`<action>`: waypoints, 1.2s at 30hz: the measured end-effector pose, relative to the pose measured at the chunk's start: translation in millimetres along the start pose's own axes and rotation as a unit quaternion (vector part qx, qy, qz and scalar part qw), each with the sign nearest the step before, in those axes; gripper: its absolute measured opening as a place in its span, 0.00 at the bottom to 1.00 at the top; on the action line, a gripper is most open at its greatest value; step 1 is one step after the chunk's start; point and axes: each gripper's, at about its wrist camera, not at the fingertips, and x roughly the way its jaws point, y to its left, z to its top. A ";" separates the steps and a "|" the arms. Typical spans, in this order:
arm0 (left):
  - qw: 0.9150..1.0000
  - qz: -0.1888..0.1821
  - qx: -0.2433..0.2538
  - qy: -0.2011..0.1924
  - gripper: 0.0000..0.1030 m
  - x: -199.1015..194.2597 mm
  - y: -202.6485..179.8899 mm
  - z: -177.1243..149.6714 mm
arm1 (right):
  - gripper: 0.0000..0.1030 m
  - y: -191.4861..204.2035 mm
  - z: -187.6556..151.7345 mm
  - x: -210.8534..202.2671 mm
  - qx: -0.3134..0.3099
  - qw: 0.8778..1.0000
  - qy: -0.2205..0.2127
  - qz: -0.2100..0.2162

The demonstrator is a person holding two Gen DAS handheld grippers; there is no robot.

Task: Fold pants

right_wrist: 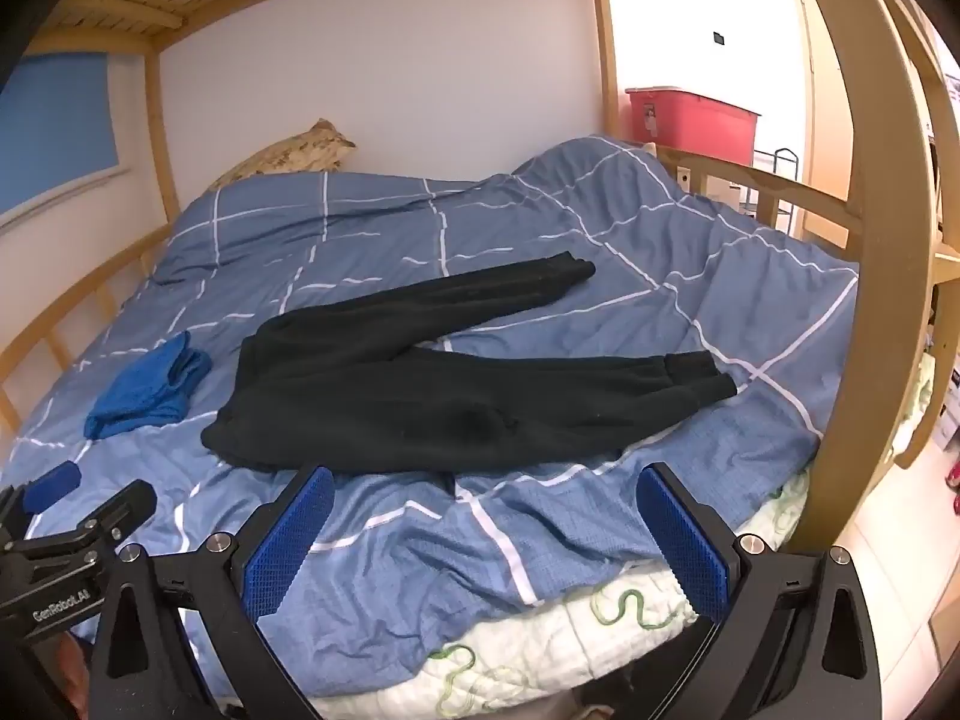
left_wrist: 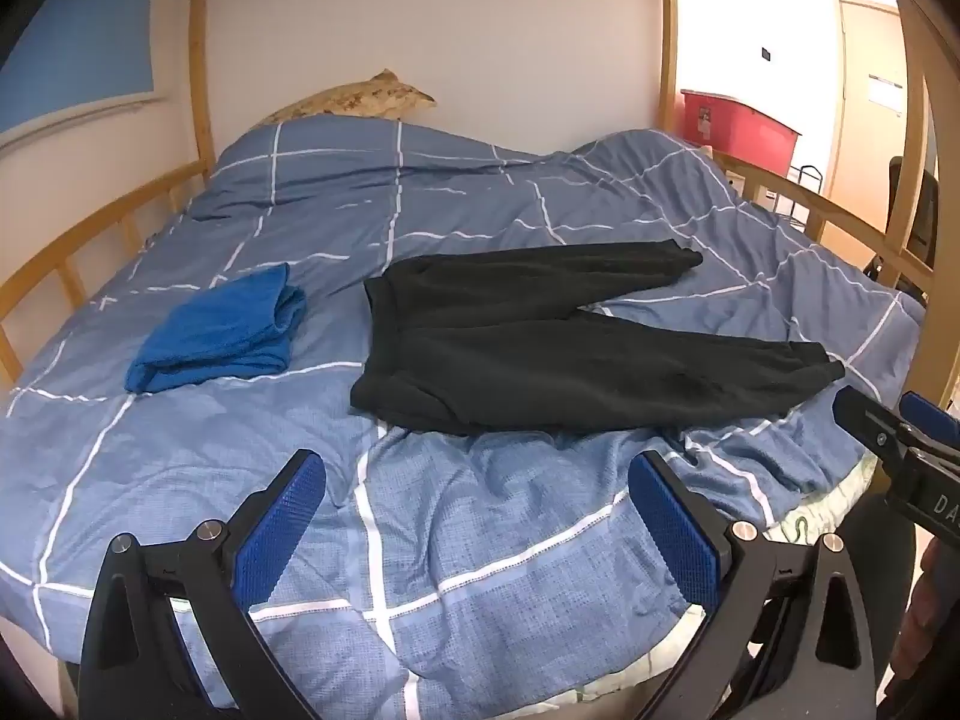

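Black pants (left_wrist: 540, 354) lie spread flat on the blue checked duvet (left_wrist: 420, 192), waistband to the left, both legs pointing right and splayed apart. They also show in the right wrist view (right_wrist: 420, 390). My left gripper (left_wrist: 480, 516) is open and empty, held above the duvet's near edge, short of the pants. My right gripper (right_wrist: 486, 528) is open and empty, also near the front edge, just short of the pants' lower hem side. Each gripper shows at the edge of the other's view: the right one (left_wrist: 900, 438), the left one (right_wrist: 90, 510).
A folded blue towel (left_wrist: 222, 330) lies left of the pants. A patterned pillow (left_wrist: 360, 99) sits at the head by the wall. Wooden bunk rails (right_wrist: 774, 192) and posts (right_wrist: 864, 300) frame the bed. A red bin (right_wrist: 690, 120) stands beyond.
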 end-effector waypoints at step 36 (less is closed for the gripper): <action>1.000 -0.004 0.001 -0.020 1.00 -9.7 2.3 3.5 | 0.99 3.4 3.8 -1.2 -0.009 1.000 -0.001 -0.002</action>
